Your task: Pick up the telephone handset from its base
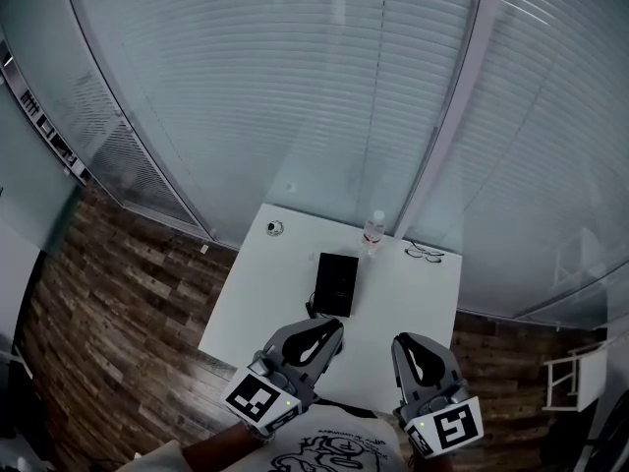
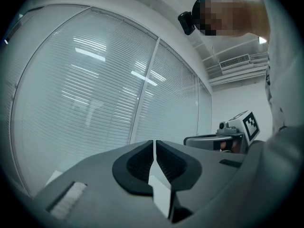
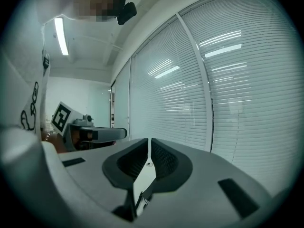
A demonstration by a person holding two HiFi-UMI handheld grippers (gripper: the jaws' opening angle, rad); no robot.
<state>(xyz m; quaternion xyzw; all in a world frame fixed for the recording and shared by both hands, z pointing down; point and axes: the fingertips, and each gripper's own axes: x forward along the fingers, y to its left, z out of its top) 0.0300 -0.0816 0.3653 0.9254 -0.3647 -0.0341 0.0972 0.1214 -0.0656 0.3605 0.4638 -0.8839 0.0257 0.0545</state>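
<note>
While the left gripper (image 1: 328, 326) and right gripper (image 1: 410, 341) are hovering at the tabletop's (image 1: 260, 303) near edge, jaws together and empty, they are risking shoving the telephone (image 1: 336, 283) aside.

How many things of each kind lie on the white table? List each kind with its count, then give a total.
telephone: 1
plastic bottle: 1
pair of glasses: 1
small round object: 1
Total: 4
</note>
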